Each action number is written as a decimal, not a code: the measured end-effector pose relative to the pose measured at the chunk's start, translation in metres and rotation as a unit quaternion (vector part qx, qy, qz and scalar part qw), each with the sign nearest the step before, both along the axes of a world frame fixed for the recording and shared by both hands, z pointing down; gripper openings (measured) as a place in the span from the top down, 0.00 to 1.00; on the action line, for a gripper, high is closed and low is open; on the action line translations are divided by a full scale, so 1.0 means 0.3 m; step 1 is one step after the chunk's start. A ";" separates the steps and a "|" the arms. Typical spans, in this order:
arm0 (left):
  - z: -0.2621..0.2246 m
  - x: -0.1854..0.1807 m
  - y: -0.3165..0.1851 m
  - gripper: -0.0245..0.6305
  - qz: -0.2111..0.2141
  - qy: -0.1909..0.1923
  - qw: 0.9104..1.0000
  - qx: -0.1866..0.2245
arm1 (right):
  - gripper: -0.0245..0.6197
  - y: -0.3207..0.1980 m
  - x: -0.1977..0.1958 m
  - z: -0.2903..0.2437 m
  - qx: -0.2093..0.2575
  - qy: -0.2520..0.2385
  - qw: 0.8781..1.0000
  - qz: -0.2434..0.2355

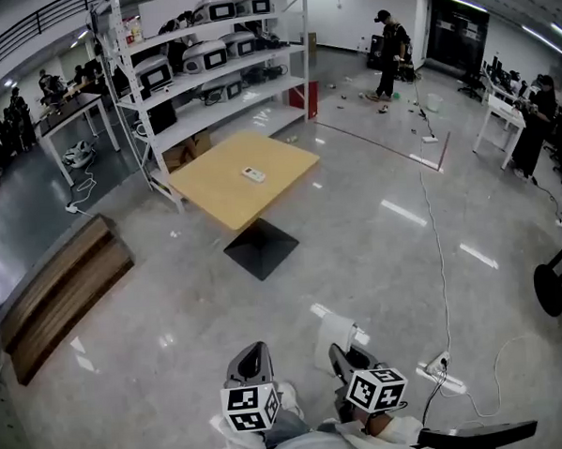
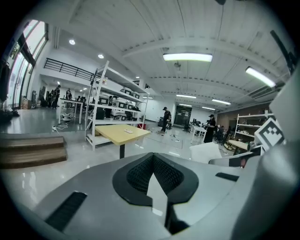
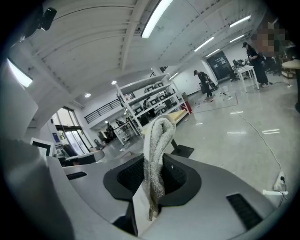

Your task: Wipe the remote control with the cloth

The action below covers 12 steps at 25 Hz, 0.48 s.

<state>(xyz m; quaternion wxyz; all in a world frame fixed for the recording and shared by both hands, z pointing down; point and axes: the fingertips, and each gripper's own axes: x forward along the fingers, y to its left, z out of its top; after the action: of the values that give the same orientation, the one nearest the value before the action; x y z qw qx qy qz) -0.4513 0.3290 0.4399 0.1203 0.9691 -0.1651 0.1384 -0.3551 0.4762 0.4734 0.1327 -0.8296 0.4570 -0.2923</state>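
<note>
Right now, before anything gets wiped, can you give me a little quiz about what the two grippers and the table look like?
1. Which gripper grips the cloth? A: left. B: right.
2. True or false: the left gripper has its jaws wide apart.
3. Fill in: the remote control lies on the yellow ____.

Key:
1. B. The right gripper is shut on the cloth.
2. False. Its jaws are together with nothing between them.
3. table.

Rough terry cloth (image 3: 157, 150), matt pale wood table top (image 1: 213, 187), glossy grey floor (image 1: 376, 251), white metal shelving (image 1: 228, 107)
</note>
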 end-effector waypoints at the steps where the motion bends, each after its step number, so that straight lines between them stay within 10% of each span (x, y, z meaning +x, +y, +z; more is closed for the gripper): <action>1: -0.002 0.014 -0.015 0.96 0.001 0.001 1.000 0.000 | 0.82 -0.013 0.016 -0.004 -0.001 0.001 1.000 0.001; 12: 0.004 0.208 -0.242 0.96 0.009 0.000 1.000 0.000 | 0.82 -0.226 0.215 0.010 -0.002 -0.011 1.000 0.018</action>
<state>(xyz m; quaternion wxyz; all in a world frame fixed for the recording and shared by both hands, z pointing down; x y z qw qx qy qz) -0.3890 0.2565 0.4411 0.1193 0.9705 -0.1563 0.1397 -0.2905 0.4082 0.4764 0.1415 -0.8347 0.4398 -0.2998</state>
